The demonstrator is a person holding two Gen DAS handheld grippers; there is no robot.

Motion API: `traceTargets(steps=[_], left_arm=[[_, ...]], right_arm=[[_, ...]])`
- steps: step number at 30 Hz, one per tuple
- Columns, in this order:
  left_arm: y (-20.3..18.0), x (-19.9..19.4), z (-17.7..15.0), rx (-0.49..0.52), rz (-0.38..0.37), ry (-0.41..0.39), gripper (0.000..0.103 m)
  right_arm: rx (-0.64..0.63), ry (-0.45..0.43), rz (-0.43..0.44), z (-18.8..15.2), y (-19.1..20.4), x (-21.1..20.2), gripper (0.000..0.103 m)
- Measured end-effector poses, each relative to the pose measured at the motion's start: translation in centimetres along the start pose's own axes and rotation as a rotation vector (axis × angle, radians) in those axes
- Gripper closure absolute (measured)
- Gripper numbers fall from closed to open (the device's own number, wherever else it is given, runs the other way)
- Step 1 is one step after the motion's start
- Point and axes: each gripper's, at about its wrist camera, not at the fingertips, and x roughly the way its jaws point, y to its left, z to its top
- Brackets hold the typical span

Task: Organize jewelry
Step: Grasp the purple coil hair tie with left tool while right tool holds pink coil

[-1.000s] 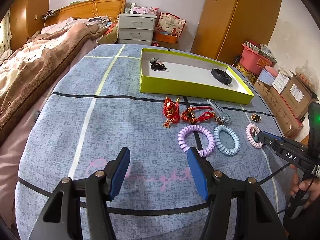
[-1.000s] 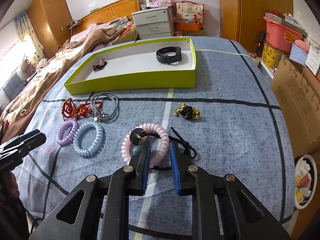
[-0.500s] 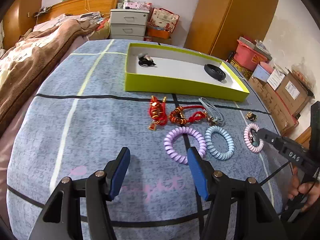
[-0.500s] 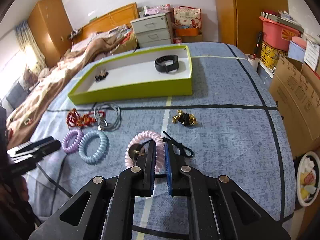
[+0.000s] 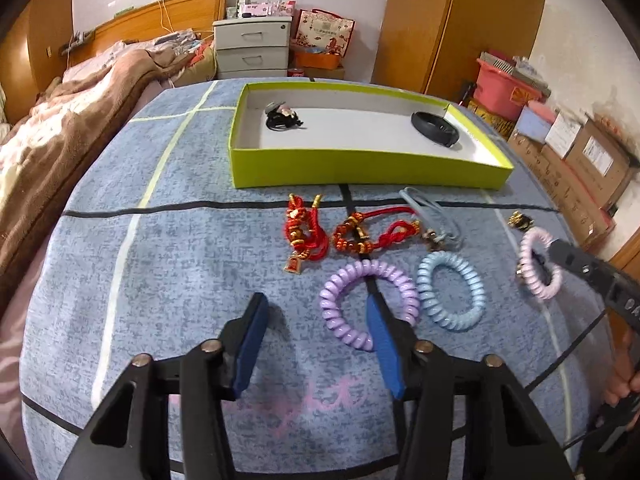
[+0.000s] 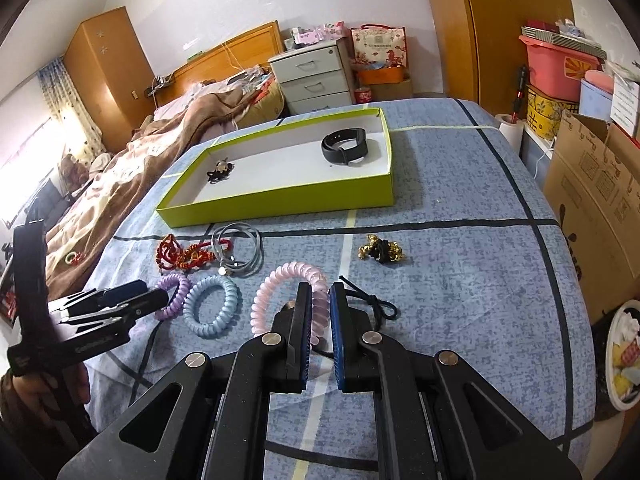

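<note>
My right gripper [image 6: 319,294] is shut on the pink coil hair tie [image 6: 280,280] and holds it just above the blue cloth; it also shows in the left wrist view [image 5: 538,264]. My left gripper [image 5: 320,312] is open, its right finger over the purple coil tie [image 5: 352,276]. A blue coil tie [image 5: 450,290], red cord bracelets [image 5: 304,228], a grey cord [image 5: 432,216] and a gold-and-black charm [image 6: 380,250] lie on the cloth. The green tray [image 5: 360,168] holds a black band [image 5: 434,128] and a black hair clip [image 5: 280,118].
A bed with a brown blanket [image 5: 60,132] lies to the left. A white drawer unit [image 5: 252,46] stands behind the table. Cardboard boxes [image 6: 592,192] and a pink bin [image 6: 556,60] stand at the right. A black cord [image 6: 372,300] trails from the pink tie.
My right gripper has closed on the pink coil tie and lifted it slightly. My left gripper has moved forward and right, up to the purple coil tie.
</note>
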Motion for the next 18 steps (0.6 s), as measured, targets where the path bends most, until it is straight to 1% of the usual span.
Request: traceTargets(steps=[1,4,11,15,17,18], left_arm=[[-0.1,0.1,0.1,0.009,0.015,0.000,0.058],[-0.2,0.3,0.2,0.018,0.032,-0.005,0.061],[-1.2,0.4,0.3,0.083,0.049,0.000,0.062],[-1.3,0.4,0.3,0.103,0.043,0.002,0.062],[-1.2,0.4,0.3,0.100,0.028,-0.001,0.065],[-1.2,0.4,0.4,0.103,0.026,-0.002,0.074]], right_arm=[[0.001,-0.001,-0.001,0.0,0.0,0.0,0.094],[0.004,0.002,-0.002,0.0,0.1,0.0,0.094],[0.006,-0.008,0.004,0.1,0.4,-0.1,0.094],[0.002,-0.008,0.007,0.2,0.7,0.1,0.094],[0.003,-0.009,0.007,0.2,0.8,0.1,0.094],[0.003,-0.010,0.007,0.2,0.8,0.1,0.094]])
